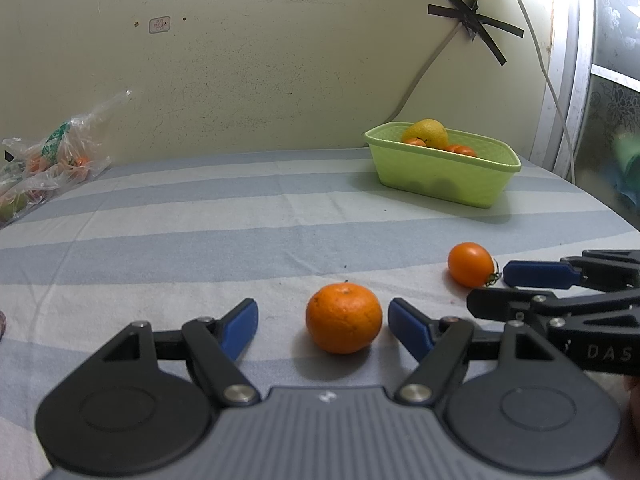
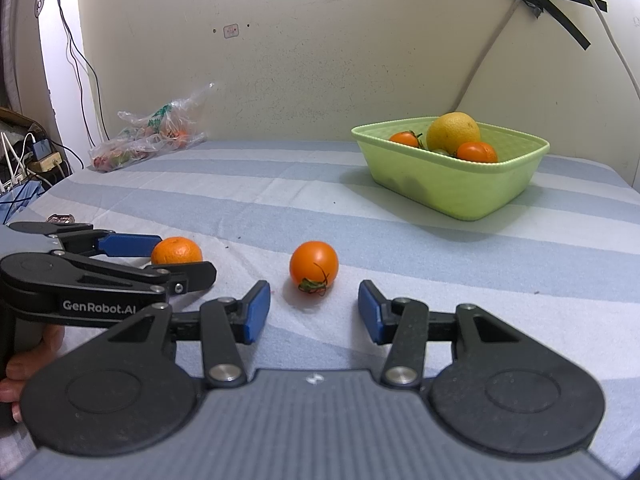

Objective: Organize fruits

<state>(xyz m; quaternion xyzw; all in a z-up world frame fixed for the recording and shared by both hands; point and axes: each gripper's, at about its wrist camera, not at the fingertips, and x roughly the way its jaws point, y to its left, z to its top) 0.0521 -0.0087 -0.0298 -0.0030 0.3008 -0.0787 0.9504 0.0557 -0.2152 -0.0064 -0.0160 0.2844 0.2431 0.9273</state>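
Observation:
A mandarin (image 1: 344, 318) lies on the striped cloth between the blue pads of my left gripper (image 1: 322, 312), which is open; the right pad is close to the fruit, the left pad well apart. An orange tomato (image 2: 314, 266) with a green stem lies just ahead of and between the pads of my right gripper (image 2: 314, 300), which is also open and not touching it. Each view shows the other pair: tomato (image 1: 470, 264), right gripper (image 1: 492, 286), mandarin (image 2: 176, 251), left gripper (image 2: 186, 258). The green basket (image 1: 440, 176) (image 2: 452, 188) at the back right holds a yellow citrus and two orange tomatoes.
A clear plastic bag of fruit (image 2: 148, 140) (image 1: 44, 168) lies at the back left against the wall. Cables and plugs (image 2: 36, 156) crowd the far left beyond the cloth's edge. A hand (image 2: 24, 356) grips the left tool. A window frame (image 1: 576, 80) stands at right.

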